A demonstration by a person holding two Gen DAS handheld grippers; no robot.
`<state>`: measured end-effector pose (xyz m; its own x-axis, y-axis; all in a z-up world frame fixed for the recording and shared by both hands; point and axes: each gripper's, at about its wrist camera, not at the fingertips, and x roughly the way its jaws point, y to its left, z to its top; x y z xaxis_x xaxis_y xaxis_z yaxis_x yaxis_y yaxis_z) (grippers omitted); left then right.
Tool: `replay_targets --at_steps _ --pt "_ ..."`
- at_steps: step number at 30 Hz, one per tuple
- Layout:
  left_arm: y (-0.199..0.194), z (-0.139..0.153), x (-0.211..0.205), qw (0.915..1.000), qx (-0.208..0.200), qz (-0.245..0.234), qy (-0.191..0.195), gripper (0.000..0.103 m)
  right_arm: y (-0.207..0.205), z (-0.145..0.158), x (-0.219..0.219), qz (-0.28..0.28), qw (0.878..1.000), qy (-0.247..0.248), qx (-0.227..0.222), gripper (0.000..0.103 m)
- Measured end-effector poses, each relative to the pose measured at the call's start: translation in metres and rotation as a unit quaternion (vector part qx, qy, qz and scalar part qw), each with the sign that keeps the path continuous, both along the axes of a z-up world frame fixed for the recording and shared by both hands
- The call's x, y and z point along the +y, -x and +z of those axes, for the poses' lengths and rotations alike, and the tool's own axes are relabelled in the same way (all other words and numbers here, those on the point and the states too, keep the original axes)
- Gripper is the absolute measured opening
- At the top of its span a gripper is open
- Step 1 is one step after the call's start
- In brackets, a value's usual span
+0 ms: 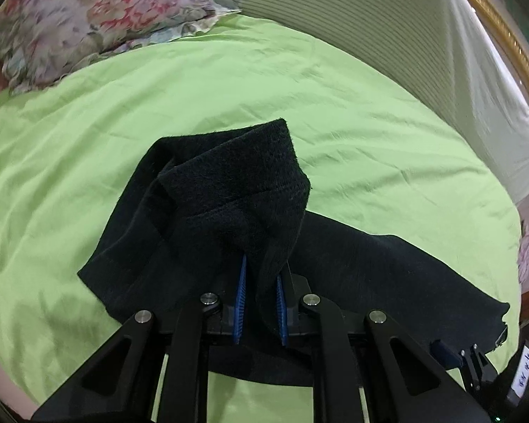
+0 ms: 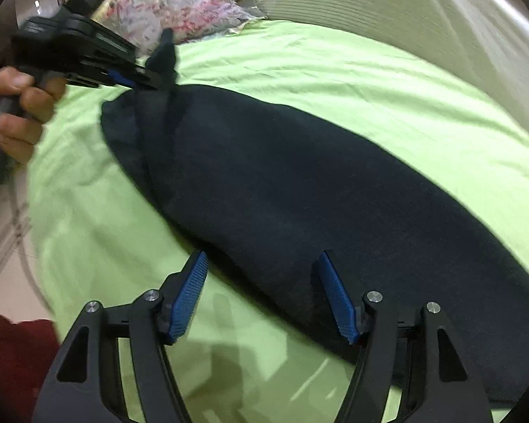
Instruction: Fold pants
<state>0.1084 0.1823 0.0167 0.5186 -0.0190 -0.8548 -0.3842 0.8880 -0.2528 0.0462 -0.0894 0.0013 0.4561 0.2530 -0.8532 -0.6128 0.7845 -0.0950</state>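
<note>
The left gripper (image 1: 261, 275) pinches the pants (image 1: 229, 190) hem mid-fold; the right gripper (image 2: 261, 275), spread, must next grab cloth

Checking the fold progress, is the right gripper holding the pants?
No, the right gripper is open, its blue fingers spread apart over the pants.

left gripper (image 1: 261, 299): black linkage arms, silver pivot screws | fingers (image 2: 188, 296): blue ribbed | hand (image 2: 16, 112): bare skin
</note>
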Motion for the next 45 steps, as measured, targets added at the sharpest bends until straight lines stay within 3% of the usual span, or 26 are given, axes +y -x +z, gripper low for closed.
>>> replay_targets --at_steps 1,2,3,6,10,21,24,28,30,31,33,35,40,45 --pt "0.002 -0.001 0.003 1.0 -0.005 0.001 0.006 0.013 0.002 0.0 0.001 -0.001 1.0 0.001 0.0 0.056" --pt "0.004 -0.001 0.005 0.9998 -0.012 0.002 0.013 0.012 0.0 0.001 0.002 -0.003 1.0 -0.006 0.004 0.029" --pt "0.006 -0.001 0.007 0.9997 -0.017 0.003 0.017 0.012 -0.001 0.005 0.002 -0.007 1.0 -0.016 0.009 0.013" --pt "0.018 0.008 0.016 0.9979 -0.057 0.01 0.03 0.011 -0.002 0.026 -0.004 -0.026 0.999 -0.037 -0.028 0.009" --pt "0.04 0.007 0.029 0.9939 -0.095 0.017 0.053 0.011 -0.005 0.046 -0.016 -0.042 0.996 -0.063 -0.039 0.009" --pt "0.064 -0.04 0.054 0.9925 -0.085 0.036 0.081 0.009 0.004 0.013 -0.004 -0.033 0.999 -0.021 0.007 0.009" --pt "0.066 -0.048 0.058 0.9923 -0.077 0.035 0.09 0.011 0.0 0.011 -0.01 -0.041 0.998 -0.034 0.033 0.016" --pt "0.076 -0.039 0.058 0.9938 -0.078 0.034 0.071 0.019 0.003 0.016 -0.009 -0.037 0.997 -0.053 0.042 0.028" --pt "0.083 -0.032 0.059 0.9946 -0.079 0.039 0.054 0.021 0.006 0.022 -0.006 -0.026 0.996 -0.07 0.045 0.049" --pt "0.087 -0.029 0.06 0.9951 -0.077 0.044 0.044 0.026 0.009 0.027 -0.005 -0.021 0.996 -0.078 0.04 0.052" --pt "0.091 -0.025 0.061 0.9959 -0.067 0.052 0.029 0.039 0.008 0.032 -0.001 -0.017 0.995 -0.086 0.038 0.053" --pt "0.094 -0.026 0.067 0.9959 -0.051 0.067 0.035 0.064 0.001 0.038 0.004 -0.019 0.993 -0.105 0.042 0.053" --pt "0.1 -0.035 0.087 0.9886 -0.031 0.104 0.104 0.071 -0.03 0.048 0.013 -0.046 0.992 -0.114 0.02 0.053" --pt "0.087 -0.04 0.095 0.9846 -0.025 0.113 0.131 0.072 -0.088 0.05 0.021 -0.09 0.988 -0.125 0.025 0.053"
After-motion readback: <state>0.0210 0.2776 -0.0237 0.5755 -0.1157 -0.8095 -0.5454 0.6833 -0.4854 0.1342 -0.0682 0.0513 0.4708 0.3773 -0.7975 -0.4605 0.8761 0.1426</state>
